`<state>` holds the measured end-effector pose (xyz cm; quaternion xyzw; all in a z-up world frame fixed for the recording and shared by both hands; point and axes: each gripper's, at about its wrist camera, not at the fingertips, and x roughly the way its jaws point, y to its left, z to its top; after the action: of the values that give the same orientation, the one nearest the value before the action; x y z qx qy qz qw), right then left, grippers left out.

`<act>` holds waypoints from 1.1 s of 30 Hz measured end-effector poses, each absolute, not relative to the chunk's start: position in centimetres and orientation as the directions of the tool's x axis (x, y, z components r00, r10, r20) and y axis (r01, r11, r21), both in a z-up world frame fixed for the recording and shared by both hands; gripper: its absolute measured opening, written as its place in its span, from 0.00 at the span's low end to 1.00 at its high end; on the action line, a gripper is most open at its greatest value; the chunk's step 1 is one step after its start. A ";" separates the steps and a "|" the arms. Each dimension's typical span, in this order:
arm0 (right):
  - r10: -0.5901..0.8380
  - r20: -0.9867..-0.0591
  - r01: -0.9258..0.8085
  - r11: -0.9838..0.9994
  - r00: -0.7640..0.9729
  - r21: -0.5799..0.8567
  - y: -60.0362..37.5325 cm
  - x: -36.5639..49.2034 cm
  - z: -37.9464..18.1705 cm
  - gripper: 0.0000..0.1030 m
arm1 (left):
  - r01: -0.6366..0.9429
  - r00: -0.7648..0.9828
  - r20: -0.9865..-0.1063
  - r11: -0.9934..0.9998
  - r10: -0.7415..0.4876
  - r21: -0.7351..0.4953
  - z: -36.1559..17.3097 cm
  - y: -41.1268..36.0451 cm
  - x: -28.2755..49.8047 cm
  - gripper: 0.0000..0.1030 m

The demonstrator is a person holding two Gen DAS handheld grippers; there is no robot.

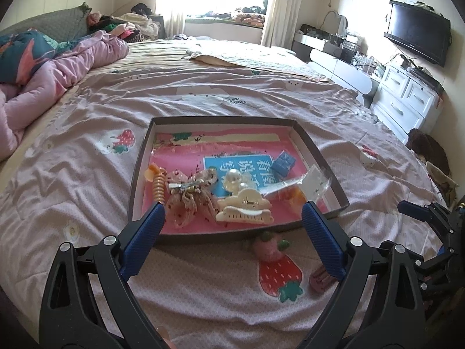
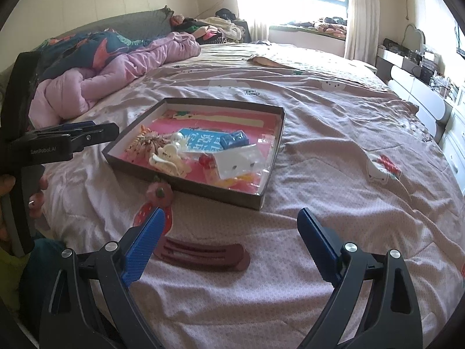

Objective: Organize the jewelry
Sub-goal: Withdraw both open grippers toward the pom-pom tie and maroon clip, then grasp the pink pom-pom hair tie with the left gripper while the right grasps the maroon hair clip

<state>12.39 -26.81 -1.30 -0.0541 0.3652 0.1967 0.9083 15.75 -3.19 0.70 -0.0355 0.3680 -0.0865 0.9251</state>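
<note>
A shallow dark box (image 1: 308, 133) (image 2: 186, 186) lies on the bed with hair accessories inside: a cream claw clip (image 1: 244, 209) (image 2: 170, 158), a pink lace bow clip (image 1: 189, 197), an orange spiral clip (image 1: 158, 184), pearl pieces (image 1: 234, 176), a small blue box (image 1: 282, 163) (image 2: 234, 139) and a clear packet (image 1: 315, 183) (image 2: 241, 161). A pink strawberry hair tie (image 1: 268, 248) (image 2: 159, 193) rests just outside the box's near wall. A maroon hair clip (image 2: 203, 256) (image 1: 319, 279) lies on the sheet. My left gripper (image 1: 234, 218) hovers open above the box's near edge. My right gripper (image 2: 229, 224) is open just over the maroon clip.
The pink printed bedsheet (image 2: 334, 151) is wrinkled all round. A bunched pink quilt (image 1: 58, 67) and pillows lie at the far left. White drawers (image 1: 407, 99), a vanity and a wall television (image 1: 418, 32) stand to the right. A hand (image 2: 35, 195) holds the left gripper's handle.
</note>
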 end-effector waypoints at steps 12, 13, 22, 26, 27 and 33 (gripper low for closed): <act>0.265 -0.725 -0.443 0.895 0.636 -0.061 -26.5 10.6 -4.3 0.87 | 0.160 0.629 -0.748 0.977 -0.213 -0.143 -2.4 -4.8 15.0 0.84; 0.264 -0.730 -0.450 0.891 0.631 -0.067 -26.4 10.5 -4.6 0.87 | 0.161 0.624 -0.752 0.977 -0.213 -0.142 -2.6 -5.0 15.0 0.84; 0.335 -0.780 -0.432 0.897 0.529 0.092 -27.0 11.6 -7.9 0.87 | 0.181 0.571 -0.793 0.975 -0.211 -0.130 -4.9 -6.6 15.6 0.78; 0.379 -0.787 -0.420 0.892 0.487 0.170 -26.7 12.1 -8.8 0.84 | 0.178 0.554 -0.804 0.974 -0.215 -0.137 -5.6 -6.7 15.9 0.75; 0.389 -0.786 -0.422 0.888 0.481 0.181 -26.6 12.1 -8.9 0.84 | 0.177 0.554 -0.804 0.974 -0.216 -0.140 -5.7 -6.7 16.0 0.75; 0.433 -0.767 -0.430 0.874 0.474 0.227 -25.8 12.9 -8.9 0.73 | 0.167 0.542 -0.809 0.973 -0.226 -0.160 -6.2 -6.6 16.4 0.74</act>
<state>12.87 -25.83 -8.89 0.0014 0.4470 0.2513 0.8585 16.44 -6.60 -6.19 -0.0316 0.4651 -0.1120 0.8776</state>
